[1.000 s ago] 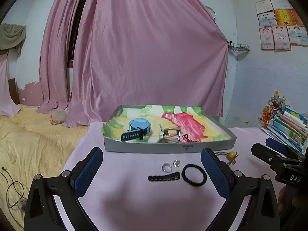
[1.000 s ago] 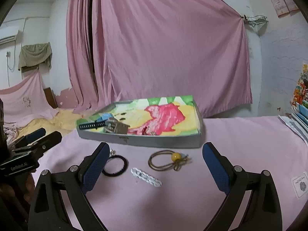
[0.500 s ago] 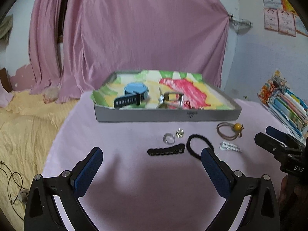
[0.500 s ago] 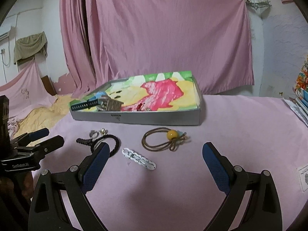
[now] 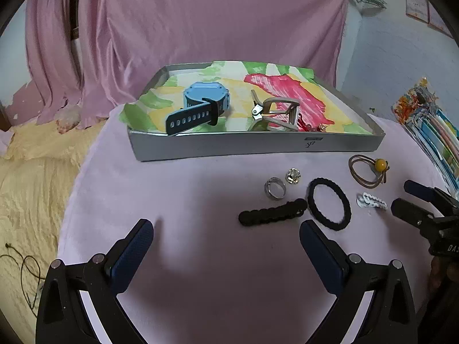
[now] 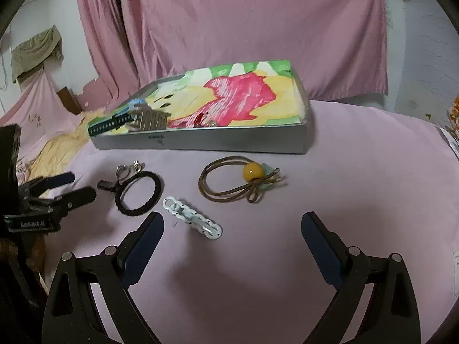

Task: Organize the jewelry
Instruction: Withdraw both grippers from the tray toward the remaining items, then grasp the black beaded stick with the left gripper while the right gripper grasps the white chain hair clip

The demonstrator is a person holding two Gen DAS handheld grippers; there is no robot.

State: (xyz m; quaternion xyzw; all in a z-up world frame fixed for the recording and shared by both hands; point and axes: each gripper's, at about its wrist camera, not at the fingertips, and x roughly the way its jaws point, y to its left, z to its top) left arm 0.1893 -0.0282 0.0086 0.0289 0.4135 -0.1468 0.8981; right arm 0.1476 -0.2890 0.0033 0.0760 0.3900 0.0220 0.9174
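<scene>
On the counter [image 5: 183, 200], loose pieces now sit lower and nearer in both views than a second ago: I have brought both tongs down toward them. Left tongs [image 5: 226, 236]: spread, empty, nearest the black clip [image 5: 272, 215]. Right tongs [image 6: 232, 229]: spread, empty, over the white clip [image 6: 192, 218]. Tray [image 5: 258, 143]: holds watch [image 5: 200, 106]; sorting is, I judge, unfinished.

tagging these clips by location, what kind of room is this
Probably a bedroom or a lived-in room at home: a pink curtain draped over the back wall, yellow bedding beside the cloth-covered table, and certificates on the wall.
</scene>
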